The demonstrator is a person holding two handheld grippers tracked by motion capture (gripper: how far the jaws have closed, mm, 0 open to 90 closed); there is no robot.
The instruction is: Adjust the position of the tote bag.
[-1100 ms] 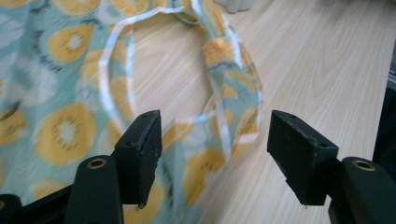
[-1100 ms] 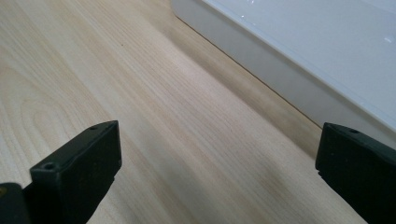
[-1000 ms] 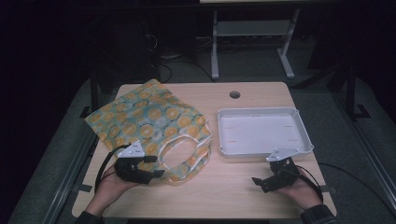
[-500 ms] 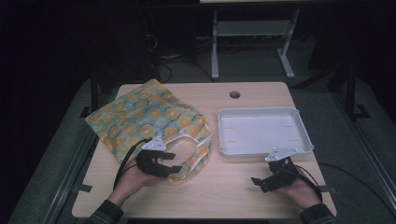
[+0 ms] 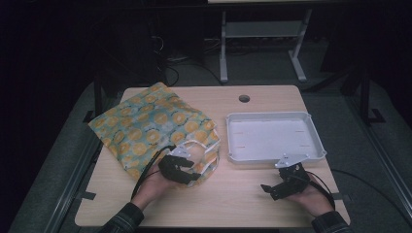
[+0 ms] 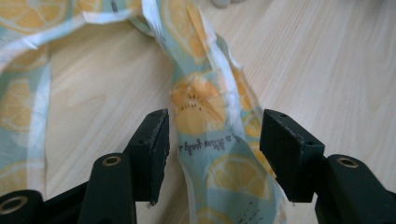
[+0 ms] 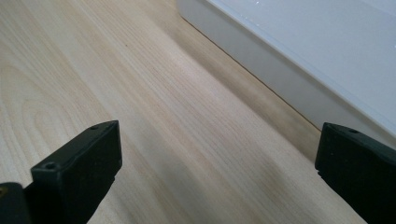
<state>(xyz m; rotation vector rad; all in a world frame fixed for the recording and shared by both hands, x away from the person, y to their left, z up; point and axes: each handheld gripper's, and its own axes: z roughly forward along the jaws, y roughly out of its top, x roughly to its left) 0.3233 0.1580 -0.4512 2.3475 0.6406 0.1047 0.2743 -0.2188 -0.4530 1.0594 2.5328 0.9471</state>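
A fabric bag (image 5: 150,126) printed with lemon slices on pale blue lies flat on the left half of the wooden table (image 5: 243,208). Its handle straps (image 5: 206,155) loop out at the near right corner. My left gripper (image 5: 192,175) sits low over that loop. In the left gripper view one strap (image 6: 210,116) runs between the two black jaws of my left gripper (image 6: 215,140). The jaws have just been closing, and a thin gap still shows beside the strap. My right gripper (image 5: 270,191) rests open near the front edge, with bare wood between its jaws in the right gripper view (image 7: 219,158).
A shallow white tray (image 5: 272,156) stands on the right half of the table, just beyond my right gripper; its near wall (image 7: 280,70) crosses the right gripper view. A round cable hole (image 5: 244,98) sits at the table's far edge. A metal stand (image 5: 262,43) is on the floor behind.
My left gripper has slid right and forward, down onto the bag's handle loop, with its jaws narrower. The right gripper has kept still.
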